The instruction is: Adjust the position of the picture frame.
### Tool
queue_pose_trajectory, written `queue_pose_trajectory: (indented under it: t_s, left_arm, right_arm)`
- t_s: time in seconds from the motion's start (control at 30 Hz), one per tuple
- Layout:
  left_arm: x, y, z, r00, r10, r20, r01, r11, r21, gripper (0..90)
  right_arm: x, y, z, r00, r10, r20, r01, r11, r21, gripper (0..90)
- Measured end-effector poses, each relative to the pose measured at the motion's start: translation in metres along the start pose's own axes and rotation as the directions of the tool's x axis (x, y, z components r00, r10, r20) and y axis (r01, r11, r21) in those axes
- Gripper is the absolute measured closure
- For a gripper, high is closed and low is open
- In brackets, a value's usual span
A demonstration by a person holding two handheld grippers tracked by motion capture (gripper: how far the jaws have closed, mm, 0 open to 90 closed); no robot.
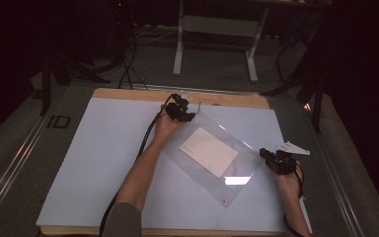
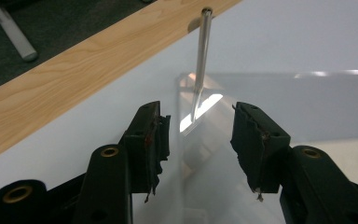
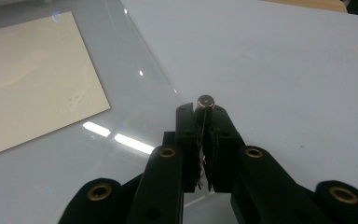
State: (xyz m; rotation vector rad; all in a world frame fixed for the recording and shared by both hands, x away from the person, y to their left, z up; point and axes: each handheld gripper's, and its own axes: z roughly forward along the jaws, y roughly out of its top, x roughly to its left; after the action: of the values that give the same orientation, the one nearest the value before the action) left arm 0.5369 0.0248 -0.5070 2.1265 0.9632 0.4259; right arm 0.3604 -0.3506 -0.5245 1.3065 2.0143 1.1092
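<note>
Progress looks partial: at four o'clock the right gripper (image 3: 204,122) pinches a slim metal pin (image 3: 205,101) at the clear acrylic sheet's (image 1: 197,163) corner. The sheet lies over a cream card (image 1: 208,151) on the white board (image 1: 94,163). At twelve o'clock the left gripper (image 2: 200,135), jaws spread, nears the upright far-corner pin (image 2: 201,56), not yet gripped.

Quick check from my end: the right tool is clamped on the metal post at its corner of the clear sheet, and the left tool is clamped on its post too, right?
Not quite. The left tool is open: in the left gripper view its jaws stand apart, with the far metal post ahead of them, ungripped. The right tool is indeed clamped on its metal post at its corner of the clear sheet.
</note>
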Motion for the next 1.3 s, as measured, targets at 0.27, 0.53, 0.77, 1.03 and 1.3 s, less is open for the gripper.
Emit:
queue_pose_trajectory:
  t_s: [0.27,0.53,0.77,1.03,1.3]
  left_arm:
    - [0.002,0.006,0.024,0.9981,-0.061,0.003,0.061,0.9981,0.008,55.9]
    - [-0.002,0.017,0.044,0.9934,-0.113,0.021,0.114,0.9931,-0.03,62.3]
    - [-0.005,0.025,0.054,0.9869,-0.161,-0.007,0.161,0.987,0.001,75.1]
    - [-0.005,0.024,0.046,0.9918,-0.124,-0.032,0.124,0.9922,0.013,84.3]
    - [0.01,0.018,0.018,0.9939,-0.103,0.039,0.102,0.9942,0.036,84.4]
  right_arm:
    - [-0.001,-0.001,0.0,0.9999,0.008,-0.009,-0.008,1.0,-0.004,84.6]
    - [-0.001,-0.001,0.0,0.9997,0.02,-0.012,-0.02,1.0,-0.008,84.4]
    - [-0.002,-0.001,0.0,0.9994,0.032,-0.014,-0.033,0.999,-0.009,84.1]
    - [-0.004,0.001,0.0,0.9938,0.105,-0.038,-0.105,0.994,-0.006,83.0]
    - [-0.005,0.011,-0.004,0.9777,0.183,-0.103,-0.186,0.982,-0.016,80.2]
